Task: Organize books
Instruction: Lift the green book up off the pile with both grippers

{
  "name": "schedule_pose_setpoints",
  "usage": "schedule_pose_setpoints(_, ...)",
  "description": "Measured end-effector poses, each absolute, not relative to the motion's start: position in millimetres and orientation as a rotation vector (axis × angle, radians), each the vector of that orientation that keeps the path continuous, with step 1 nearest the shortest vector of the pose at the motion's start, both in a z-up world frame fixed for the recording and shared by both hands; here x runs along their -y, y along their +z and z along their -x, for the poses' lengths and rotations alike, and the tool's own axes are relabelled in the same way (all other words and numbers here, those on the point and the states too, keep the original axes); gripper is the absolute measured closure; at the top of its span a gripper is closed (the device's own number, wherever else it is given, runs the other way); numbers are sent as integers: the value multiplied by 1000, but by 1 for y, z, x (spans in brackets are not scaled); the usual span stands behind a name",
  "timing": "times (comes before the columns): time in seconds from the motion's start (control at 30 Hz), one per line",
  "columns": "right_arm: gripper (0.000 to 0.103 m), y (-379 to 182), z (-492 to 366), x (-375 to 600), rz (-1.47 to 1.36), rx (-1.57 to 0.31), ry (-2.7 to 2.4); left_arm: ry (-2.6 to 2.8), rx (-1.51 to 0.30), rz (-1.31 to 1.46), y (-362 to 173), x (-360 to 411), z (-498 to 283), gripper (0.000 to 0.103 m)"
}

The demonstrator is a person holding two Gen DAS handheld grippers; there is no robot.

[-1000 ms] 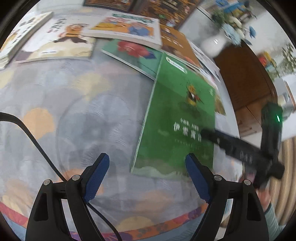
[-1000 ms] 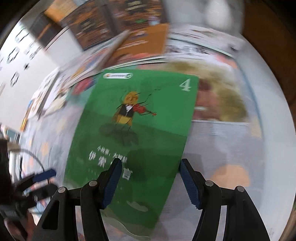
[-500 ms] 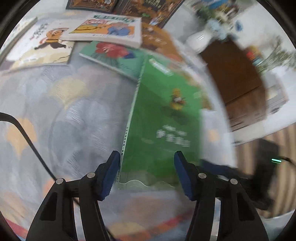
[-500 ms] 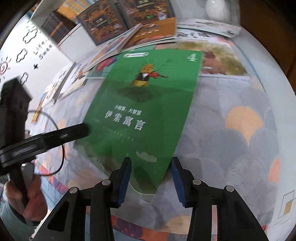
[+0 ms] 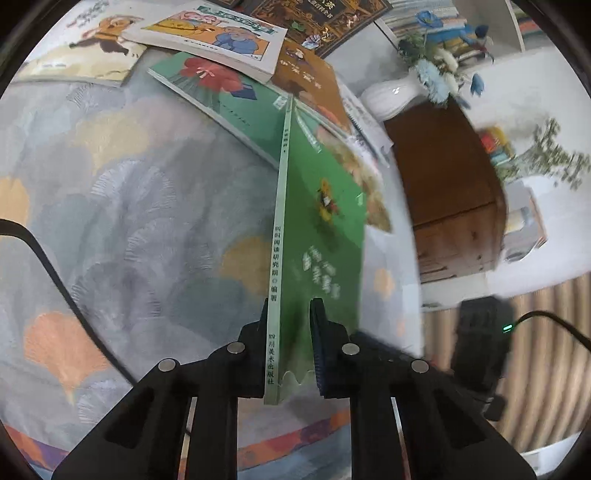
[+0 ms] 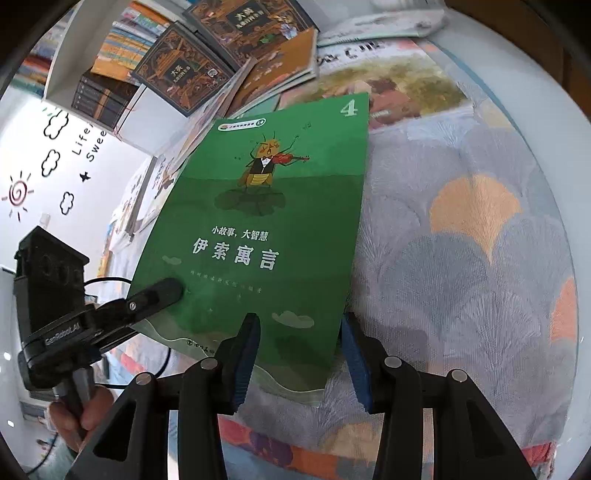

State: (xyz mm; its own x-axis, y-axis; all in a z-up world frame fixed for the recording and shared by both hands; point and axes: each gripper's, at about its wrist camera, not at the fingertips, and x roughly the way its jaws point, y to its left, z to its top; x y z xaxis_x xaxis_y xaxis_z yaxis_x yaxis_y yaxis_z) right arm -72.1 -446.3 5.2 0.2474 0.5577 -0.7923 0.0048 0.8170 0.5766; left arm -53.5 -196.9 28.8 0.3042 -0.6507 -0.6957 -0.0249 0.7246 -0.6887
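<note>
A thin green book [image 6: 266, 236] with a cricket playing violin on its cover is lifted at its spine side off the patterned tablecloth [image 6: 461, 258]. My left gripper [image 5: 290, 332] is shut on the green book [image 5: 321, 229] at the spine's near end; it also shows in the right wrist view [image 6: 162, 291]. My right gripper [image 6: 299, 354] is open, its jaws straddling the book's near right corner without closing on it.
Several other books lie at the back: a green flower book [image 5: 221, 88], a white cartoon book [image 5: 210, 29], an orange-brown book [image 5: 310, 81], dark boxed books [image 6: 207, 55]. A white vase [image 5: 395, 96] stands at the table's right edge, beside a wooden cabinet [image 5: 450, 177].
My left gripper moved onto the book's spine and closed on it, tilting the spine side up. My right gripper narrowed, then opened a little at the book's near edge.
</note>
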Motion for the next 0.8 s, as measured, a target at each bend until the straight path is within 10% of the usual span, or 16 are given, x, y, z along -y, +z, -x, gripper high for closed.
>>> schedule_pose_setpoints(0.5, 41, -32, 90, 492, -1154, -1277, 506, -597, -1281, 1118, 17, 196, 44, 89)
schedule_pose_setpoints(0.8, 78, -12, 76, 484, -1023, -1206, 468, -530, -1333, 947, 21, 194, 43, 90)
